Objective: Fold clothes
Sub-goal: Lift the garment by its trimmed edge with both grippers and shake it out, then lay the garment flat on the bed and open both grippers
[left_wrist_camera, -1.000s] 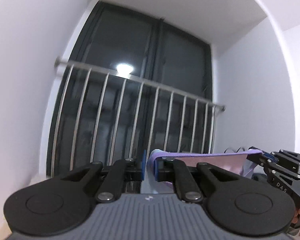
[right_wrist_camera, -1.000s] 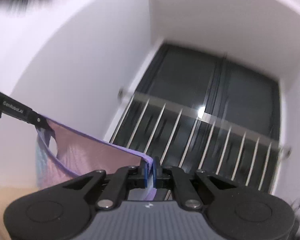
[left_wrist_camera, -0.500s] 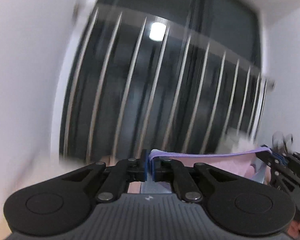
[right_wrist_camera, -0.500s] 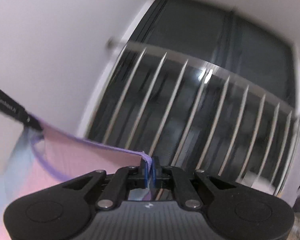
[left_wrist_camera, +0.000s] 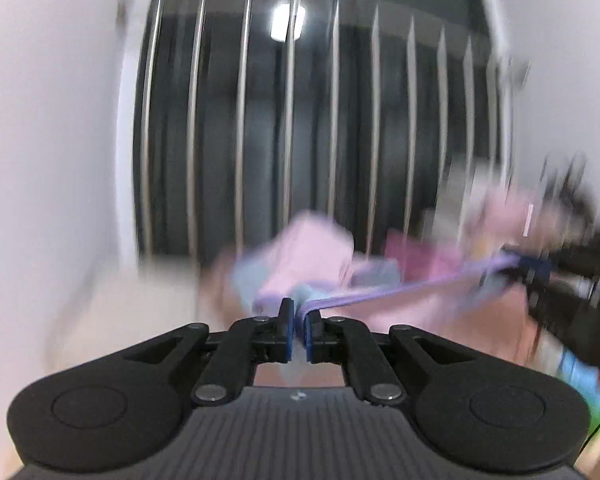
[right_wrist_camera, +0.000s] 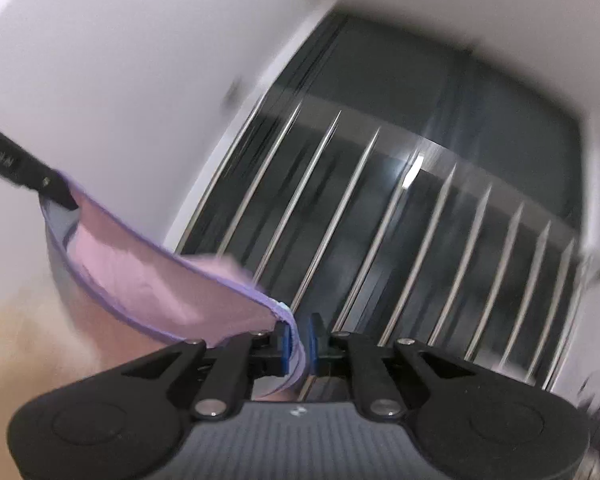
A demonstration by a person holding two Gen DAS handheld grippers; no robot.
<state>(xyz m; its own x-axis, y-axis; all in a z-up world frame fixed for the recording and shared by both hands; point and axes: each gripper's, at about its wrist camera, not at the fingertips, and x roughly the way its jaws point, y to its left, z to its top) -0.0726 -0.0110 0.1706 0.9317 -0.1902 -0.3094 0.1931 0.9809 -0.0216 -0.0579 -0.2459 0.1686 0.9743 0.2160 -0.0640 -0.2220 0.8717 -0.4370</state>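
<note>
Left claw [left_wrist_camera: 296,330] pinching garment's purple hem [left_wrist_camera: 384,292]; right claw [right_wrist_camera: 298,340] clamped on same hem toward three o'clock. Pink garment [right_wrist_camera: 148,280] hanging stretched between. Risk: thin hem slipping free mid-swing, spoiling fold alignment.

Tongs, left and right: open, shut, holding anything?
Left tongs: shut on the purple hem of the pink garment.
Right tongs: shut on the same hem, other end; the hem runs between them.

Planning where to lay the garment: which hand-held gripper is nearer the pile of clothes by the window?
Left. The left hand-held gripper points at the pile of clothes; the right hand-held gripper is farther aside.
</note>
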